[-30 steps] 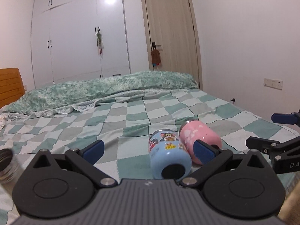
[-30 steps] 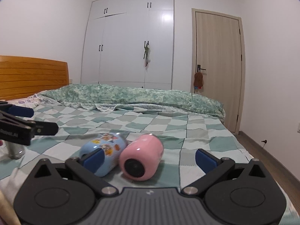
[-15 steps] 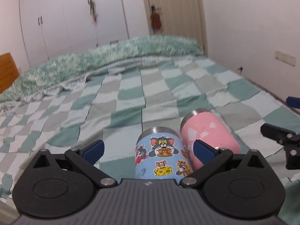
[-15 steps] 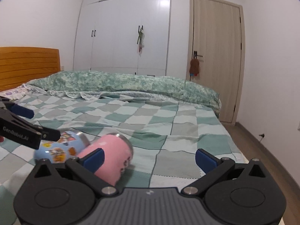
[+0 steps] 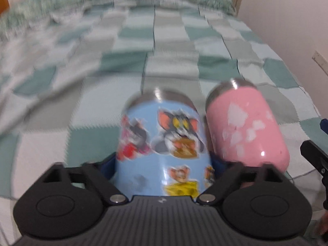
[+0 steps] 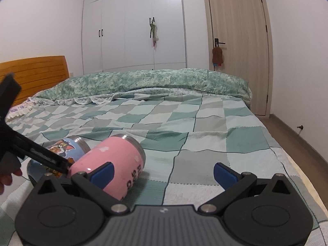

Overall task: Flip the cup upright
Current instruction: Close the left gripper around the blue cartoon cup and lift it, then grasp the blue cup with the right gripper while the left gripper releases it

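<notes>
Checkered bed (image 6: pixel 205 123) | left tool (image 5: pixel 162 164) seemingly pinching blue cup (image 5: pixel 164 143) | right tool (image 6: pixel 163 173) spread

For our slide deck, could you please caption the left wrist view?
Left gripper fingers straddle the blue cartoon cup lying beside the pink cup on a checkered bedspread.

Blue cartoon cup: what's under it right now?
The checkered bedspread lies around and presumably under the blue cartoon cup; the contact patch is hidden by the cup and left gripper. The pink cup lies alongside.
</notes>
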A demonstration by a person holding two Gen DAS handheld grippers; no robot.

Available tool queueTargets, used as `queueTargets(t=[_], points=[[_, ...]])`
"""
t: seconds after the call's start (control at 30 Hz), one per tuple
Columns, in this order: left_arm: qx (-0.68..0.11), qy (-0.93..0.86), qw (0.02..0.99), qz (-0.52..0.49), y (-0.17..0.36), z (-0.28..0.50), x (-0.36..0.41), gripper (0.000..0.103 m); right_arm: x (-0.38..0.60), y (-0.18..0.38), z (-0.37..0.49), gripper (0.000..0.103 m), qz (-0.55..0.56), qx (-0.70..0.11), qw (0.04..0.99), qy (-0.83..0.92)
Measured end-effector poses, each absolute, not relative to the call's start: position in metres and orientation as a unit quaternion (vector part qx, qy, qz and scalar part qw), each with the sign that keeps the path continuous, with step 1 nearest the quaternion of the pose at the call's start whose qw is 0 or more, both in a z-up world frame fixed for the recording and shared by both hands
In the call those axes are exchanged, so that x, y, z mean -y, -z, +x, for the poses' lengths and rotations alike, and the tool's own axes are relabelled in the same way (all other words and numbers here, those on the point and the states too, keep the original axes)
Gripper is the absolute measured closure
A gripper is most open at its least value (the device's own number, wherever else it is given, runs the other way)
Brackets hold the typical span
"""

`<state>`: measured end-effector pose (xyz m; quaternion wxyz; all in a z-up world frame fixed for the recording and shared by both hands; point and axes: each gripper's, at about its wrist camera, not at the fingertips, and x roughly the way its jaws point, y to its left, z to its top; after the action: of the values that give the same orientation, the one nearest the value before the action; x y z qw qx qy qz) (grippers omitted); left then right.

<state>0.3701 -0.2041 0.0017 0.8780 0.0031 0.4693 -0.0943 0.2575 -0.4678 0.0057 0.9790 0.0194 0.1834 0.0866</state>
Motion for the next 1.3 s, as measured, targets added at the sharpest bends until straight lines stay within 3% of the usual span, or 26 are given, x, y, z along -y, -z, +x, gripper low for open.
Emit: queueTargets(t=[0.43, 0.87, 1.3], points=[[-0.457, 0.101, 0.884, -0.005, -0.019, 0.339, 0.185, 0.018, 0.453, -0.022, 0.226, 0.0, 0.013, -0.161, 0.984, -0.078], [-0.438, 0.111, 0.892, -0.016, -0.054, 0.245, 0.133, 0.018, 0.398, -0.053, 0.149, 0.0, 0.003, -0.155, 0.983, -0.101], [-0.441, 0.09, 0.893, 0.015, -0.016, 0.175, 0.117, 0.018, 0.36, -0.038, 0.073, 0.0, -0.006, -0.186, 0.976, -0.114]])
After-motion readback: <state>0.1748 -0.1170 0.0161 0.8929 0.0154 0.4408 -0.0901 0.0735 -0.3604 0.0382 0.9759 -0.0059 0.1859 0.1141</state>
